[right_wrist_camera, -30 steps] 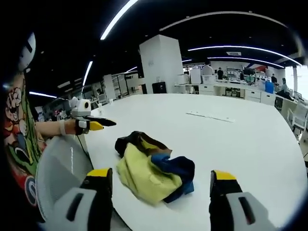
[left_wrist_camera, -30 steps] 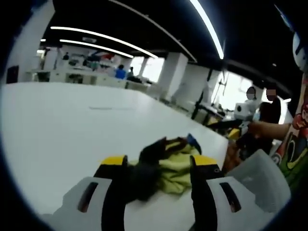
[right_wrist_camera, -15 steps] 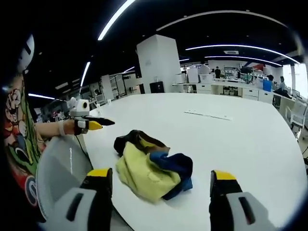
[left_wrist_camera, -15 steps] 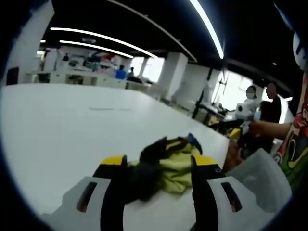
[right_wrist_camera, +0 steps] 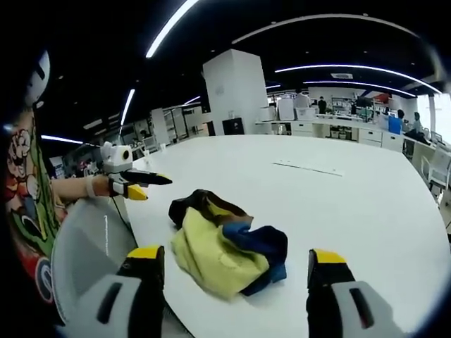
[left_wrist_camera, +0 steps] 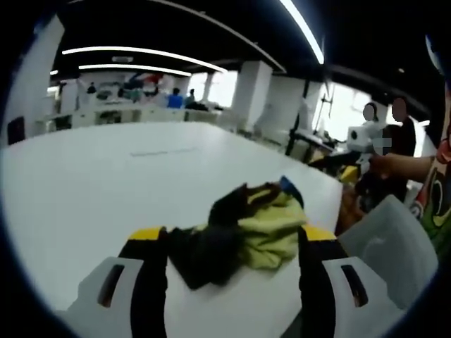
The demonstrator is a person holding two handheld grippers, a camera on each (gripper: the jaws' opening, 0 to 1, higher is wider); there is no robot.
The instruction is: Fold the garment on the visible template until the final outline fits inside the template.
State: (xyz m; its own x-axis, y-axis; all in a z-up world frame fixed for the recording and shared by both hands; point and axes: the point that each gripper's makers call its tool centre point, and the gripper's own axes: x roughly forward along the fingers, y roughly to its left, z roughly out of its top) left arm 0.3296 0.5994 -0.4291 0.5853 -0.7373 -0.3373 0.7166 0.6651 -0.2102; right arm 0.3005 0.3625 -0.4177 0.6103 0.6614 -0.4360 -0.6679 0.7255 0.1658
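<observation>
A crumpled garment (left_wrist_camera: 254, 229), yellow-green with black and blue parts, lies in a heap near the edge of the white table (left_wrist_camera: 70, 190). My left gripper (left_wrist_camera: 232, 236) is open, its yellow-tipped jaws standing wide on either side of the heap, close in front of it. In the right gripper view the same garment (right_wrist_camera: 222, 246) lies just beyond my right gripper (right_wrist_camera: 236, 255), which is open with nothing between its jaws. The left gripper (right_wrist_camera: 137, 184) shows there at the left, held by a hand, jaws apart. A thin pale strip (right_wrist_camera: 306, 169) lies flat further out on the table (right_wrist_camera: 366, 211).
A white chair back (right_wrist_camera: 88, 246) stands at the table edge beside the person's patterned shirt (right_wrist_camera: 25, 190). The other gripper (left_wrist_camera: 359, 144) hovers right of the table corner. Desks, pillars and people fill the far room.
My left gripper's jaws have spread wider, and its view has come nearer to the garment. The right gripper view has barely shifted. The garment lies as before.
</observation>
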